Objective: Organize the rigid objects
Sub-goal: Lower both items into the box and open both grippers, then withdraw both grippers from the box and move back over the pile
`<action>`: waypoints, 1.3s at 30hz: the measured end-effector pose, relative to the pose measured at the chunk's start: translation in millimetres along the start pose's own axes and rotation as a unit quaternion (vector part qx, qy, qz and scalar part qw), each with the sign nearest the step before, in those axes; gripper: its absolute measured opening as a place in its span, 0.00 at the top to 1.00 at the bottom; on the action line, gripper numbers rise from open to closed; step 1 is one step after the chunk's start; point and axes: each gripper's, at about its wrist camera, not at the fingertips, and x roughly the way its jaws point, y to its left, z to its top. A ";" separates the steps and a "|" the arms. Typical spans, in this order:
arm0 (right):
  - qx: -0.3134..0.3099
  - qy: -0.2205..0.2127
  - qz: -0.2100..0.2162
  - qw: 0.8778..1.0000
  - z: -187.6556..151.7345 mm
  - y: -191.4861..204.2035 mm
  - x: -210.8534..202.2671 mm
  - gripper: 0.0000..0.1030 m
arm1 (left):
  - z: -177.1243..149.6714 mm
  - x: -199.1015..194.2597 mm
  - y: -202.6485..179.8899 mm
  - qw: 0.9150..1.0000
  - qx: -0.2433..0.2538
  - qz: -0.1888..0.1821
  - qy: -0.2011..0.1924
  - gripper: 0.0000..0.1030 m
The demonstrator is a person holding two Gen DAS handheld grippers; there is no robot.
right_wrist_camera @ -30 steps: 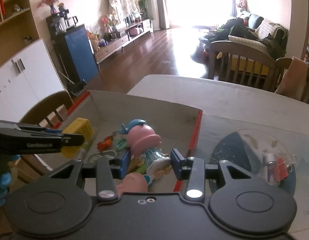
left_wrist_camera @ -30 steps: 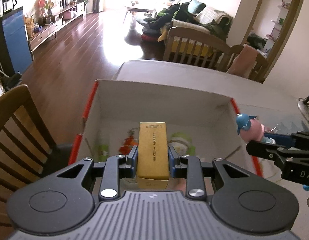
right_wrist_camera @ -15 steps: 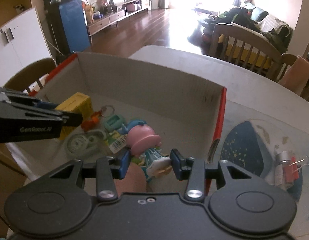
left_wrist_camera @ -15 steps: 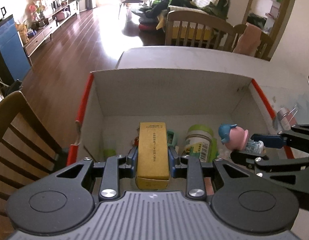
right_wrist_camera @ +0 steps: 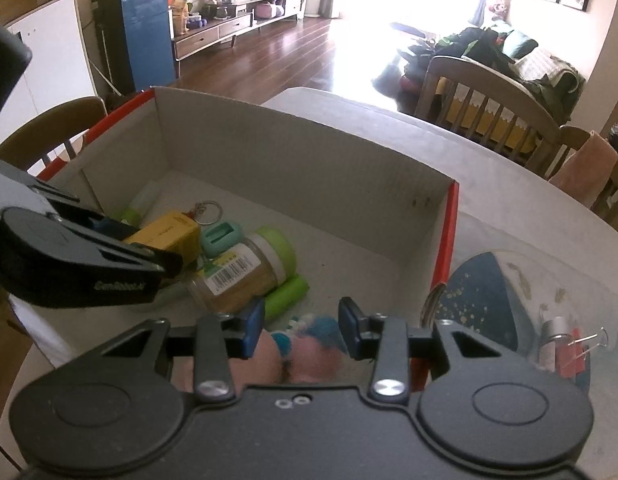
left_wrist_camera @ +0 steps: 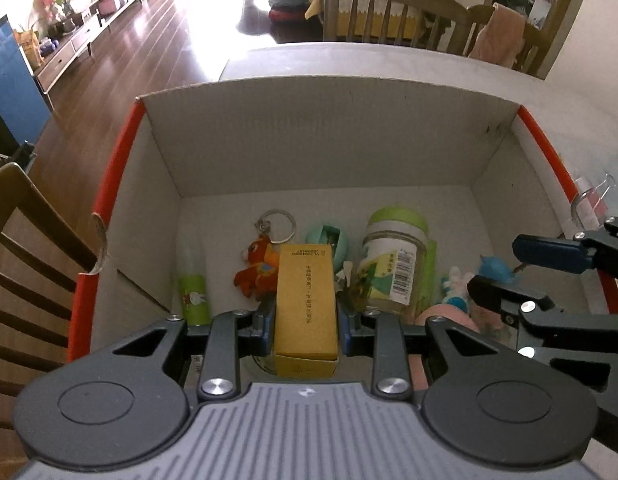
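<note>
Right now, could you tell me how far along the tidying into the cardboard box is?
Already in the cardboard box: a green-lidded jar, a keychain toy, a small green bottle and a mint case. In hand: the left gripper holds a yellow box, the right gripper a pink-and-blue figurine, both low inside. Left: releasing them, then the clip and small items on the glass plate.

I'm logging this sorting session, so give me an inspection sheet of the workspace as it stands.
Surface: pale table, bearing an open box.
Job's things: yellow carton and pink figure, each gripped over the box.
Clutter: jar, keychain, green bottle lie in the box; plate beside it.
Grippers: left gripper shut on carton; right gripper shut on figure.
Cables: nothing seen.
Surroundings: wooden chairs, wood floor.
</note>
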 end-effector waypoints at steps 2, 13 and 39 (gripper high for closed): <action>0.006 0.000 0.005 1.000 1.1 -1.2 -2.5 0.59 | -1.1 0.1 0.6 1.000 0.001 -0.001 0.006 0.72; 0.047 -0.018 0.035 0.998 1.3 -18.4 -22.7 0.49 | -3.7 -9.7 0.7 1.000 -0.005 -0.001 0.009 0.71; 0.087 -0.094 0.056 0.990 -15.7 -55.7 -112.7 0.27 | -4.8 -114.7 -38.9 0.996 0.002 -0.033 -0.082 0.71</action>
